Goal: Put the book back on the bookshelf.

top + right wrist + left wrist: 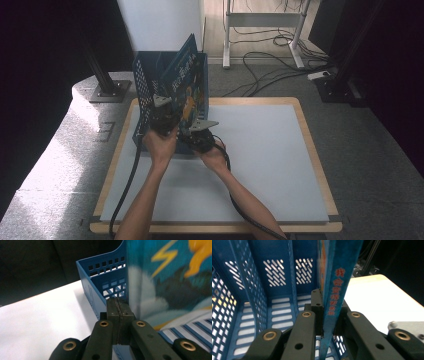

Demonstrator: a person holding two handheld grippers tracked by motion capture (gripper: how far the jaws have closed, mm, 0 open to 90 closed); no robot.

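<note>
The left tool (328, 327) is clamping the spine of a thin blue book (337, 290), its jaws pressed against the book from both sides in the left gripper view, with red characters running down the spine above the grip. In the high view the left tool (162, 120) is sitting at the open front of a blue perforated file basket (142, 95), which is standing at about ten o'clock on the desk (260, 165), near its far left corner. The book (186, 82) is standing upright and slightly tilted inside the basket, toward the basket's three o'clock side, with its top corner rising above the basket wall. Its cover is showing a yellow cartoon figure on blue.

The right tool (120, 320) is showing its jaws pressed flat together with nothing visible between them in the right gripper view; the book cover (175, 285) is filling the area at its two o'clock, just beside the jaw tips, though whether they are touching it is unclear. The basket (105, 277) corner is rising just beyond the jaws at twelve o'clock. In the high view the right tool (200, 135) is sitting just beside the left one, at the basket's front lower edge, with both forearms reaching in from six o'clock and a black cable (125, 190) trailing back along the left arm.
</note>
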